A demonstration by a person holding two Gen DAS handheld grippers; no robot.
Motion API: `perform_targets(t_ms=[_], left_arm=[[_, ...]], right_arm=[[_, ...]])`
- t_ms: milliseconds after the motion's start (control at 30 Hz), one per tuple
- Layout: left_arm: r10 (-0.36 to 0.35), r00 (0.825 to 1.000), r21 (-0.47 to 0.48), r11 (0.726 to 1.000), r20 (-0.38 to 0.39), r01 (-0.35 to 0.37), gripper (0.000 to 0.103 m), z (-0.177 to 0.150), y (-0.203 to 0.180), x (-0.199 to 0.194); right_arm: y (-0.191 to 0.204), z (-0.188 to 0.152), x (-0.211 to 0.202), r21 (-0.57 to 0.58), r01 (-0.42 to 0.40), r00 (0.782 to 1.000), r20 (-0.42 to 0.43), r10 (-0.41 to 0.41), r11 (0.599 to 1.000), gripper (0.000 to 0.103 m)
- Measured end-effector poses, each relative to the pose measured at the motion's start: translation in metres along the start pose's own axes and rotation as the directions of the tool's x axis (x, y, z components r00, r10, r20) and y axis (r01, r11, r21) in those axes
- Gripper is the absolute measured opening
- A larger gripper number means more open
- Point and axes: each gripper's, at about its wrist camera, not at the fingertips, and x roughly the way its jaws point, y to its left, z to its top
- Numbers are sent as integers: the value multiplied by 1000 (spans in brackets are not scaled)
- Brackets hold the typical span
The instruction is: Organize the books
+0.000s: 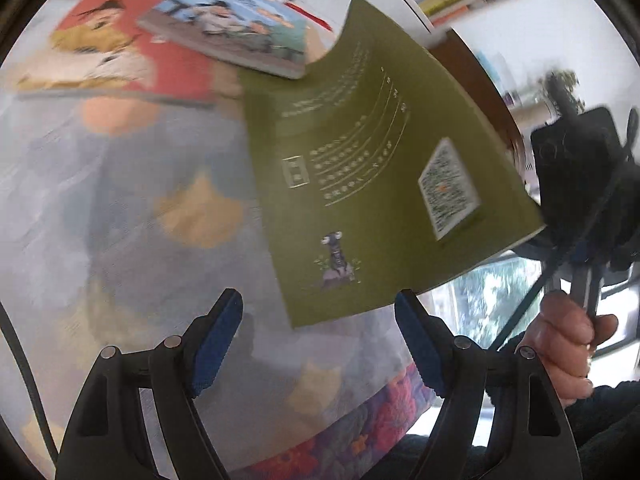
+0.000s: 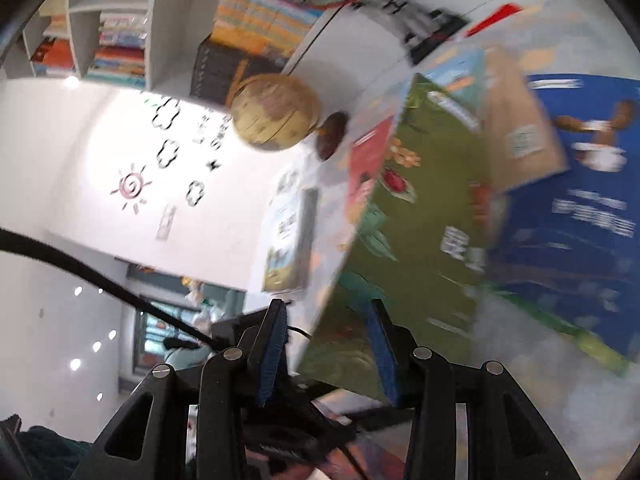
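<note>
A thin green book (image 1: pixel 360 176) hangs tilted in the air above the table, held at its right edge by my right gripper (image 1: pixel 576 184). In the right wrist view the same green book (image 2: pixel 416 240) sits between the blue pads, and my right gripper (image 2: pixel 328 344) is shut on its corner. My left gripper (image 1: pixel 318 336) is open and empty just below the book's lower edge. A red picture book (image 1: pixel 120 44) and a light blue book (image 1: pixel 236 28) lie on the table beyond. A dark blue book (image 2: pixel 580 208) lies on the table to the right.
The table has a pale patterned cloth (image 1: pixel 120 208) with a floral border (image 1: pixel 360 428). A globe (image 2: pixel 276 112) stands at the table's far end. A white bookshelf (image 2: pixel 116 20) full of books stands behind, with a stack of books (image 2: pixel 256 16) beside it. Another book (image 2: pixel 288 240) lies near the globe.
</note>
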Motion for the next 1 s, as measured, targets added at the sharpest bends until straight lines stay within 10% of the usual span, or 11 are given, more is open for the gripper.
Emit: perform_targets(t_ms=[367,533,800,1000], left_arm=[[74,995,-240,969,68,-56,75,-61,74,-61],[203,976,-195,963,80,-185,75,-47,68,-75],[376,925,-148,919,53,-366,75,8,73,-51],[461,886,-56,887,46,-459,80,9,57,-37]], right_arm=[[20,-18,119,11,-54,972,-228,55,998,41],[5,-28,100,-79,155,967,-194,-167,985,41],[-39,-63,69,-246,590,769,-121,-628,769,47],[-45,-70,74,-327,642,735,3,-678,694,42]])
